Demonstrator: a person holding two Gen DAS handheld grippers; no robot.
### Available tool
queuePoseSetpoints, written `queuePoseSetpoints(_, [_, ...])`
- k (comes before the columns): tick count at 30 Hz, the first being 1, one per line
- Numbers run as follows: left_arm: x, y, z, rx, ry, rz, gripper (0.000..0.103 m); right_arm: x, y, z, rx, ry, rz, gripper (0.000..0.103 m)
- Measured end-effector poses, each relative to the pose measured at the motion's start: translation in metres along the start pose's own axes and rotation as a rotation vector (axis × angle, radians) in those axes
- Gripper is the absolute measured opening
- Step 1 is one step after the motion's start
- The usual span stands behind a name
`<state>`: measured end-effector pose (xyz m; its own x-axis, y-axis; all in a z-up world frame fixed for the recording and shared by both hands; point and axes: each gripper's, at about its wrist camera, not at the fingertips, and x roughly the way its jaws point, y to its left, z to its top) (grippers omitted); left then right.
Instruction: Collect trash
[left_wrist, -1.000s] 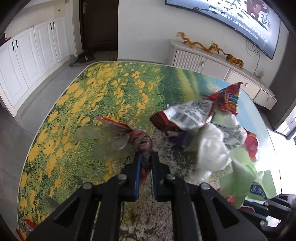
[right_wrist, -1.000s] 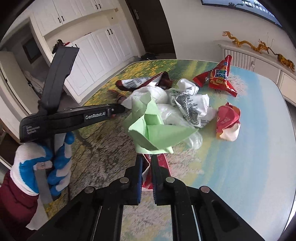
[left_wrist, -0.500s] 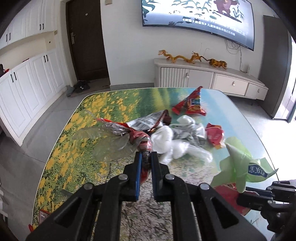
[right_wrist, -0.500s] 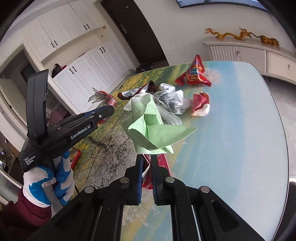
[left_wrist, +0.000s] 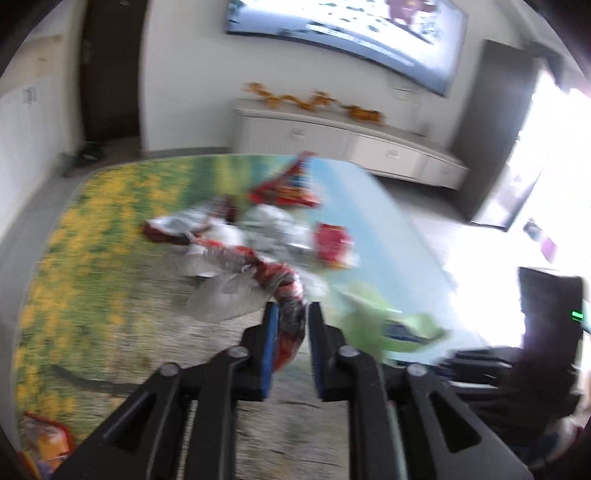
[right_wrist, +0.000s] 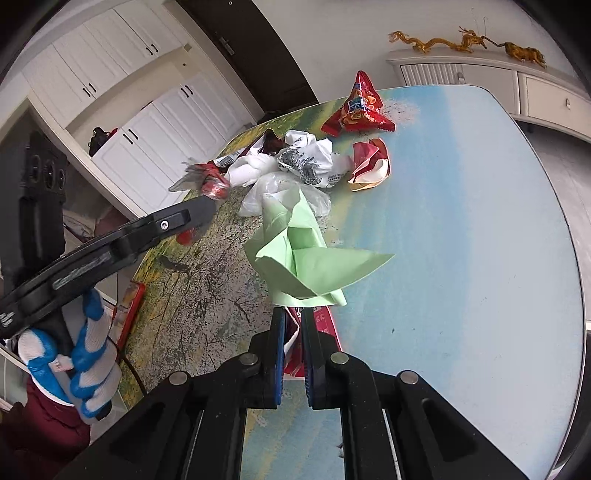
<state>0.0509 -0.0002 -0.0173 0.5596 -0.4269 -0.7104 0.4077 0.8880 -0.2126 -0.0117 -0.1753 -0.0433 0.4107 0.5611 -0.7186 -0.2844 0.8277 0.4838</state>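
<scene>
Left wrist view, blurred: left gripper (left_wrist: 289, 309) clamps a red-and-clear wrapper (left_wrist: 275, 278) that trails ahead-left of the fingers; the trash pile (left_wrist: 273, 225) lies on the table (left_wrist: 92, 236) beyond the tips.

Right wrist view: right gripper (right_wrist: 292, 316) pinches green paper (right_wrist: 310, 258) and a red packet (right_wrist: 325, 328); the paper fans out above the fingertips.

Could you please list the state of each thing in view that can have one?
left hand-held gripper: shut on red and clear wrapper, held above the table
right hand-held gripper: shut on green wrapper
red triangular snack bag: puffed, lying on table
red and white wrapper: crumpled
white printed wrapper: crumpled
</scene>
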Motion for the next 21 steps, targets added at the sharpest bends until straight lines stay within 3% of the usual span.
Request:
queuePoseSetpoints(1, [0.001,-0.006,0.000,0.010,0.007,-0.040,0.049,0.000,0.000,-0.001,-0.001,0.000,0.001,0.008])
queuePoseSetpoints(3, [0.002,-0.019,-0.001,0.038,0.013,-0.107,0.064,0.001,0.000,0.000,-0.005,0.001,0.002,0.008])
queuePoseSetpoints(6, [0.007,-0.033,-0.003,0.080,0.035,-0.152,0.065,0.003,0.002,0.000,-0.017,0.005,0.002,0.008])
queuePoseSetpoints(21, [0.083,-0.045,0.011,0.079,0.214,-0.123,0.065,0.001,0.007,-0.009,-0.086,0.028,-0.003,0.008])
